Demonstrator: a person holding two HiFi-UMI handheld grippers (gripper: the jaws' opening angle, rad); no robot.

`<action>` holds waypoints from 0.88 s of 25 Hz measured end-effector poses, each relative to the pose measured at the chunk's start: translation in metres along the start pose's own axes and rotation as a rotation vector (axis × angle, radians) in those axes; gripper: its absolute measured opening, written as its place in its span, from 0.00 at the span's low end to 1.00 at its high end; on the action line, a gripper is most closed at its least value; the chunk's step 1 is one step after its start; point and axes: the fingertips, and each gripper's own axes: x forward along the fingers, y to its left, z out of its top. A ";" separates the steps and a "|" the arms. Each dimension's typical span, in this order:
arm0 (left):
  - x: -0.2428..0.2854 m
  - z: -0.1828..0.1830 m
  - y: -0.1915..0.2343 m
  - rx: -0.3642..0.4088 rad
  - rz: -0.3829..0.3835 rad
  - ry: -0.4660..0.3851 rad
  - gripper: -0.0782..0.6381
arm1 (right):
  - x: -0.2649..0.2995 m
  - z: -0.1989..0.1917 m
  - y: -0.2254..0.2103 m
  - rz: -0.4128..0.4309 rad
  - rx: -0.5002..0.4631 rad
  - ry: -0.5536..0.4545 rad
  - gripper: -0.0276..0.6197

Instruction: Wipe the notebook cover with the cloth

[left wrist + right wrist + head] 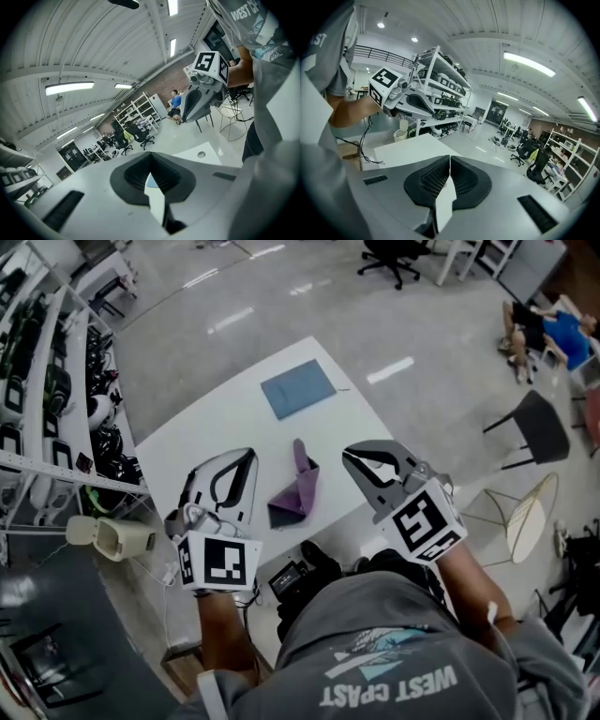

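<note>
A blue notebook (pixel 298 388) lies flat at the far side of the white table (pixel 197 442). A crumpled purple cloth (pixel 293 489) sits nearer me, between the two grippers and touched by neither. My left gripper (pixel 250 455) is held above the table to the left of the cloth, shut and holding nothing. My right gripper (pixel 348 456) hovers to the right of the cloth, also shut and holding nothing. In the left gripper view the jaws (pixel 150 157) meet, and the right gripper (pixel 201 101) shows beyond. The right gripper view shows its closed jaws (pixel 449 158) and the left gripper (pixel 412 103).
A shelving rack (pixel 56 381) with gear runs along the left. A pale bin (pixel 112 538) stands by the table's near left corner. A black device with cables (pixel 295 577) sits at the near edge. A black chair (pixel 539 427) and a wire stool (pixel 525 512) stand at the right.
</note>
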 end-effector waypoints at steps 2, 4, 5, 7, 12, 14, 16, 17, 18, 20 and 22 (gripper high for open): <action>-0.003 -0.013 0.006 -0.015 0.004 0.014 0.11 | 0.016 0.003 0.007 0.027 -0.003 0.008 0.09; -0.007 -0.026 0.011 -0.036 0.013 0.028 0.11 | 0.032 0.005 0.014 0.059 -0.008 0.014 0.09; -0.008 -0.033 0.014 -0.047 0.019 0.037 0.11 | 0.040 0.005 0.016 0.074 -0.010 0.016 0.09; -0.011 -0.047 0.018 -0.070 0.035 0.059 0.11 | 0.058 0.005 0.020 0.107 -0.012 0.018 0.09; -0.017 -0.083 0.018 -0.125 0.083 0.144 0.11 | 0.099 -0.008 0.033 0.218 -0.032 0.025 0.09; -0.020 -0.095 0.016 -0.162 0.117 0.197 0.11 | 0.116 -0.015 0.043 0.298 -0.042 0.025 0.09; -0.021 -0.104 0.011 -0.204 0.148 0.242 0.11 | 0.129 -0.026 0.051 0.376 -0.061 0.033 0.09; -0.020 -0.107 0.008 -0.221 0.159 0.261 0.11 | 0.133 -0.031 0.055 0.412 -0.071 0.038 0.09; -0.018 -0.110 0.005 -0.234 0.167 0.281 0.11 | 0.138 -0.037 0.058 0.445 -0.079 0.044 0.09; -0.014 -0.116 0.002 -0.247 0.177 0.324 0.11 | 0.149 -0.050 0.064 0.506 -0.091 0.058 0.09; -0.008 -0.130 -0.001 -0.271 0.186 0.347 0.11 | 0.164 -0.062 0.071 0.557 -0.107 0.076 0.10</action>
